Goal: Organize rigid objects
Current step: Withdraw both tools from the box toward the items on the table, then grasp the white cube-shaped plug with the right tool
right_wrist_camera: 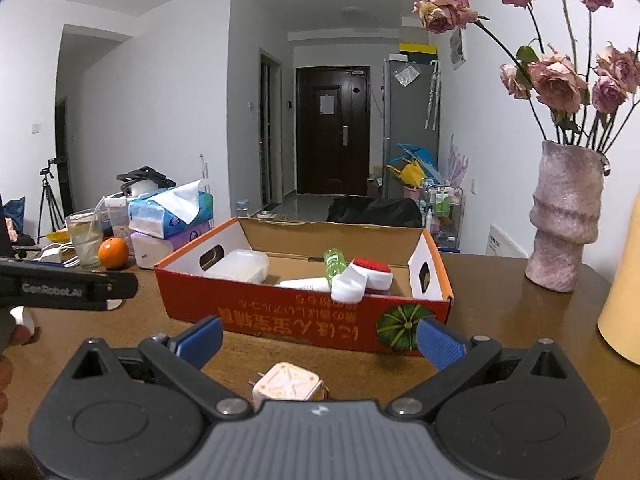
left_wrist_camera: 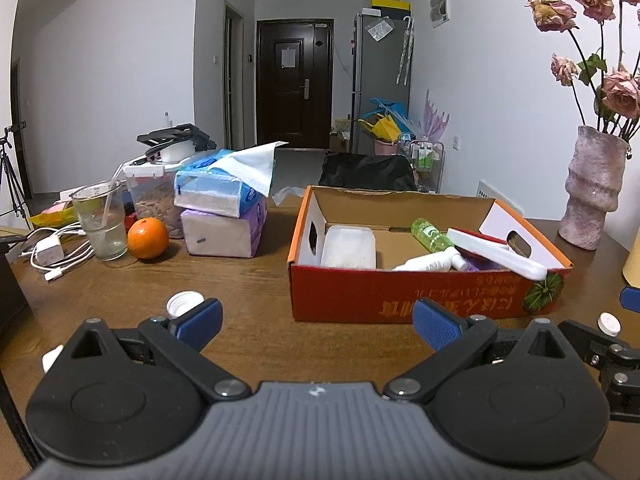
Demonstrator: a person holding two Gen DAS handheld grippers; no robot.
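The right claw (right_wrist_camera: 318,340) is wide open and holds nothing. A small plug block (right_wrist_camera: 289,385) sits on the brown table (right_wrist_camera: 520,320) low between its two blue fingers (right_wrist_camera: 438,342), close to the claw's body and not touching either finger. Just past the fingers stands a red cardboard box (right_wrist_camera: 304,316).

The left claw (left_wrist_camera: 318,322) is wide open too, and empty. A white cap (left_wrist_camera: 182,303) lies on the table right behind its left finger (left_wrist_camera: 200,322). Another small white cap (left_wrist_camera: 609,323) lies off to the right, near the other claw's black arm. The red box (left_wrist_camera: 400,292) stands just ahead, a little to the right.

Inside the box are a clear plastic tub (left_wrist_camera: 349,246), a green bottle (left_wrist_camera: 433,235), a white tube (left_wrist_camera: 430,263) and a red and white brush (left_wrist_camera: 496,252).

Farther left on the table are an orange (left_wrist_camera: 147,238), a glass (left_wrist_camera: 102,220) with a straw, white cables (left_wrist_camera: 60,254) and stacked tissue packs (left_wrist_camera: 224,208). A pink vase (left_wrist_camera: 592,192) of dried roses stands far right.
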